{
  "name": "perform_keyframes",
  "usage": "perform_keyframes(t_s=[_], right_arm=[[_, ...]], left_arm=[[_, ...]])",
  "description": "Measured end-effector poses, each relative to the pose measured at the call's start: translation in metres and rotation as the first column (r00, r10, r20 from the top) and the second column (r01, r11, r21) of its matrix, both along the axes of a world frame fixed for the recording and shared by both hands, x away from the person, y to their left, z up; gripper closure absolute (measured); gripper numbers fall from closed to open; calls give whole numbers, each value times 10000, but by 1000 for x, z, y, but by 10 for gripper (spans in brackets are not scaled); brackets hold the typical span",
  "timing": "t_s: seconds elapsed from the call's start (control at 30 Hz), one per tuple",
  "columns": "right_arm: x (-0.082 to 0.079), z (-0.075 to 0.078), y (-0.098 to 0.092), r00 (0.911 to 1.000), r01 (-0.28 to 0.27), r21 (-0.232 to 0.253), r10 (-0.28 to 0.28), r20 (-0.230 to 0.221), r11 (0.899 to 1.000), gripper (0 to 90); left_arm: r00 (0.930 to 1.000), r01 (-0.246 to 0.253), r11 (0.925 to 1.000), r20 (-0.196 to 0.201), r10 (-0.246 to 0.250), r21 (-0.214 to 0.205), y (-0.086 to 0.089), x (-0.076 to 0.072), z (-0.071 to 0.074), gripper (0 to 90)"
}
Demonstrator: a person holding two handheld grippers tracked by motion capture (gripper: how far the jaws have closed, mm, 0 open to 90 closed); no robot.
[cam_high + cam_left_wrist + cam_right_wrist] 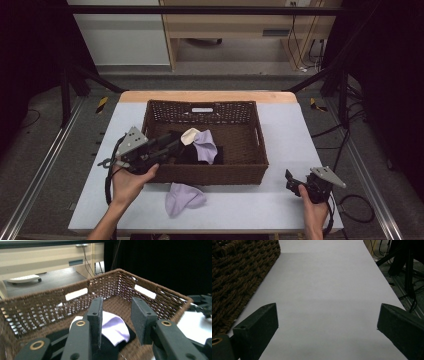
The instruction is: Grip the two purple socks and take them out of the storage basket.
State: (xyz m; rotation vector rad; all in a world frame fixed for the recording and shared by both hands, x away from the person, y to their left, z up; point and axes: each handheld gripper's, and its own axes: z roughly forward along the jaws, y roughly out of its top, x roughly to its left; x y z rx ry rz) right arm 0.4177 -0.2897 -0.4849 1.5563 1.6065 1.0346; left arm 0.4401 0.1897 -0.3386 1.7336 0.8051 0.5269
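Lavender sock (206, 144) lies inside the wicker basket (252, 165), on the basket floor left of centre, resting across a black garment (187, 156) with a cream piece (189, 135) touching it at its 10 o'clock. In the left gripper view the same sock (113, 327) shows pale against the black cloth (110, 347), below and between the two jaws, not touched by either.

Left gripper (172, 144) is held over the basket's left wall, at 9 o'clock from the sock, jaws pointing toward it. The jaws stand apart with a clear gap; nothing is between the pads, so the gripper is released and empty. The left hand (131, 182) grips the body from below.

A second lavender sock (183, 198) lies on the counter (240, 212), just outside the basket's near wall, at 6 o'clock from the basket.

Right gripper (290, 180) rests low over the counter at 4 o'clock from the basket, well apart from both socks, carried by the right hand (312, 202). In the right gripper view its jaws are spread wide over bare counter surface (329, 290), basket wall (234, 277) at 10 o'clock; nothing is grasped.
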Motion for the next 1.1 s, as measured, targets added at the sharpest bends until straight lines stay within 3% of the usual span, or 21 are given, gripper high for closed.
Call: perform_keyframes(t_s=[0.17, 0.27, 0.63, 0.83, 1.1], right_arm=[[0, 0, 0, 10000, 12, 10, -12, -30, 10000, 39], [0, 0, 0, 10000, -2, 4, 2, -14, 10000, 39], [1, 0, 0, 10000, -67, 34, 67, -71, 10000, 39], [1, 0, 0, 9999, -66, 9, 66, -80, 10000, 39], [1, 0, 0, 10000, -66, -3, 66, -67, 10000, 39]], left_arm=[[9999, -129, 9999, -48, 128, -90, -12, 24, 9, 606], [9999, -89, 9999, -66, 88, -68, -18, 30, 11, 604], [9999, -76, 9981, 115, 69, 608, -56, 62, 18, 586], [10000, -65, 9954, 75, 58, 951, -76, 80, 10, 569], [9990, -161, 9889, -389, 221, 1475, -94, 101, -16, 533]])
